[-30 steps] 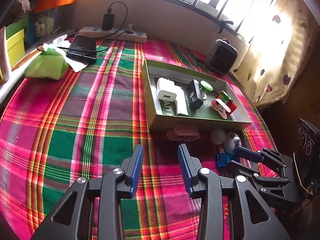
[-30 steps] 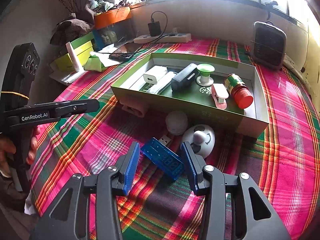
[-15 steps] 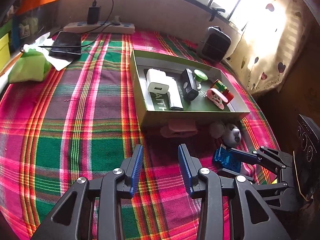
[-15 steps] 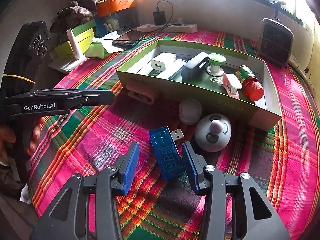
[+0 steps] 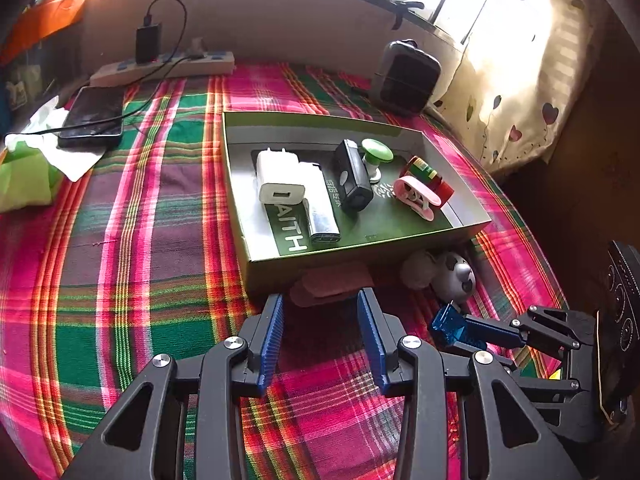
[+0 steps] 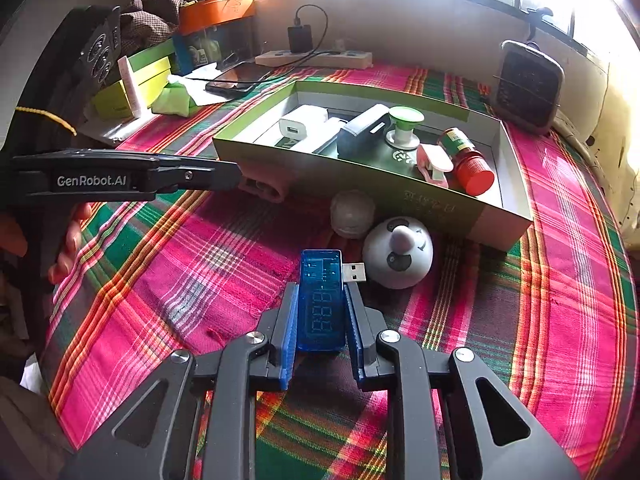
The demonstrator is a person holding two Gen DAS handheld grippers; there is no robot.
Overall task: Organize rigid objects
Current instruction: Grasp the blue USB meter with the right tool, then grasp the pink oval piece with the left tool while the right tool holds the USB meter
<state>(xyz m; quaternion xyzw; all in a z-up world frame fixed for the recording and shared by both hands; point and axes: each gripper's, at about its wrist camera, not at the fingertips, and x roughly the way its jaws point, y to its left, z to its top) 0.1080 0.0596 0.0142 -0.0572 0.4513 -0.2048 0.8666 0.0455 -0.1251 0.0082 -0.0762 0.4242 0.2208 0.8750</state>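
My right gripper (image 6: 322,286) is closing its jaws, and both pads press on a blue USB meter (image 6: 322,312) that lies lengthwise on the plaid cloth, plug pointing right. In the left wrist view the right gripper (image 5: 440,326) holds the meter (image 5: 450,322) low at the right. My left gripper (image 5: 320,296) is opening its jaws, with a pink rubbery piece (image 5: 332,280) just past its tips and untouched by the pads. Behind it stands the green box (image 5: 340,256) with a white charger (image 5: 280,182), a black device (image 5: 354,176), a pink clip (image 5: 416,196) and a red-capped bottle (image 6: 468,160).
A white cap (image 6: 352,214) and a round white toy (image 6: 398,252) sit against the box's front wall (image 6: 360,184). A power strip (image 5: 164,68), a phone (image 5: 94,118), a dark heater (image 5: 408,76) and a green pack (image 5: 24,184) line the back. A person's hand (image 6: 68,240) holds the left gripper (image 6: 230,172).
The right jaws have closed onto the blue meter, which has turned to lie along the fingers. The left gripper has come forward to the pink piece and spread wider.
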